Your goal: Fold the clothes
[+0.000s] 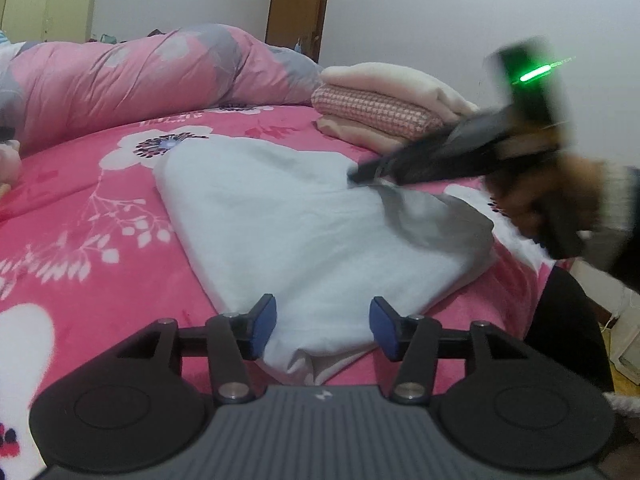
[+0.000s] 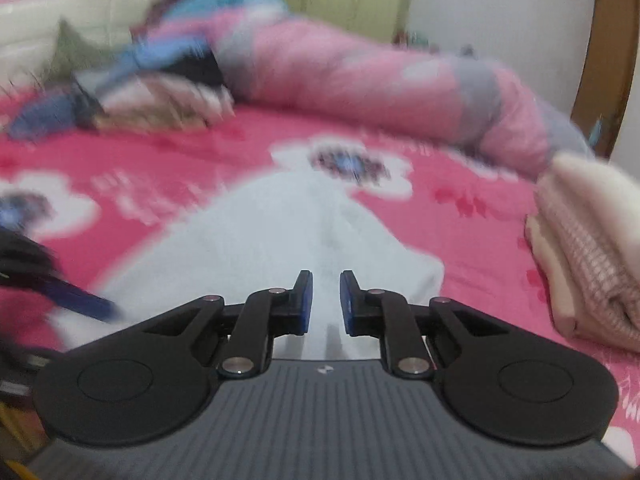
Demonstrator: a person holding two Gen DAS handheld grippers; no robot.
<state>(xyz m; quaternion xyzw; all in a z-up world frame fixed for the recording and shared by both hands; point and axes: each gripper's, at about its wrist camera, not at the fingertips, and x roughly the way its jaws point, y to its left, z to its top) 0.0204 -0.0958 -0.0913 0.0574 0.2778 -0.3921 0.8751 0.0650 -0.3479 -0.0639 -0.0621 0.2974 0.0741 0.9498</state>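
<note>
Blue pads: seen on the fingers of both grippers, on black linkages.
Left gripper [image 1: 323, 326]: held wide open, nothing gripped; its fingers are set either side of the near corner of the cloth [image 1: 304, 236], just above it.
Right gripper [image 2: 325, 304]: seen from its own camera with a narrow gap between the pads and nothing visibly pinched; the cloth lies under and beyond the gap. In the left view it is blurred, its tip [image 1: 362, 172] at the cloth's far right edge; whether fabric is caught there cannot be told.
Hand [image 1: 540, 196]: seen at right behind the right gripper, blurred, with a pale knit cuff; a green light is shown on the gripper body above it.
Cloth: pale blue-white, laid flat on the bed [image 1: 80, 232], roughly heart-shaped in the left view, with a grey shadowed patch beside the right gripper's tip.
Bed: covered in a pink sheet printed with white flowers and leafy sprigs.
Stack [image 1: 384, 108]: folded items, cream over pink check over peach, set just beyond the cloth's right side, apart from it.
Quilt [image 1: 132, 76]: pink and grey, rolled along the far side of the bed.
Pile [image 2: 132, 92]: unfolded clothes in blue, black and beige, blurred, at the far left in the right view.
Door [image 1: 298, 4]: brown, behind the quilt.
</note>
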